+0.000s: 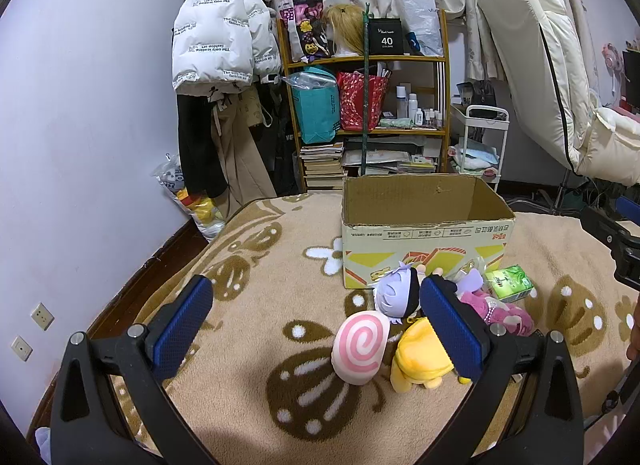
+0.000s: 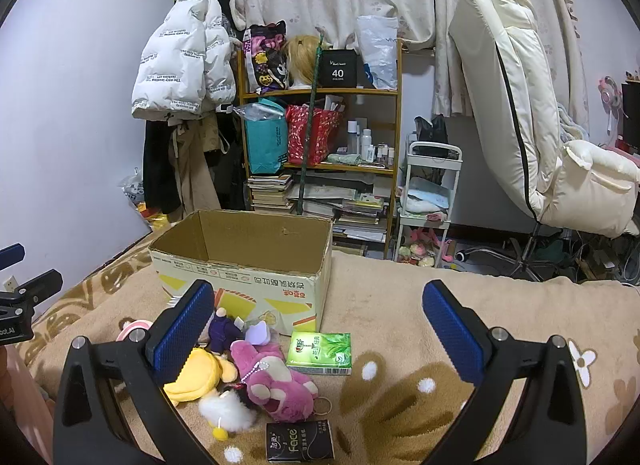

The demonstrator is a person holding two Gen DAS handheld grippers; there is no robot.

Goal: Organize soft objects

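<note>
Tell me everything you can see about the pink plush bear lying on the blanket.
The pink plush bear is fuzzy magenta with lighter pink paws and a beaded strap across its body. It lies flat on the tan flower-pattern blanket, in front of the open cardboard box. The yellow plush sits at its left, touching or nearly so, and the green tissue pack at its right. A keyring shows near its feet. Neither gripper touches it.

We've got our left gripper (image 1: 316,323) held low and level, jaws spread wide, blue pads (image 1: 182,331) facing each other with nothing between them. Our right gripper (image 2: 320,329) matches it: fingers wide apart, gripping nothing, angled slightly downward. From the left wrist view the right tool shows at the far right edge; from the right wrist view the left one sits at the far left.
</note>
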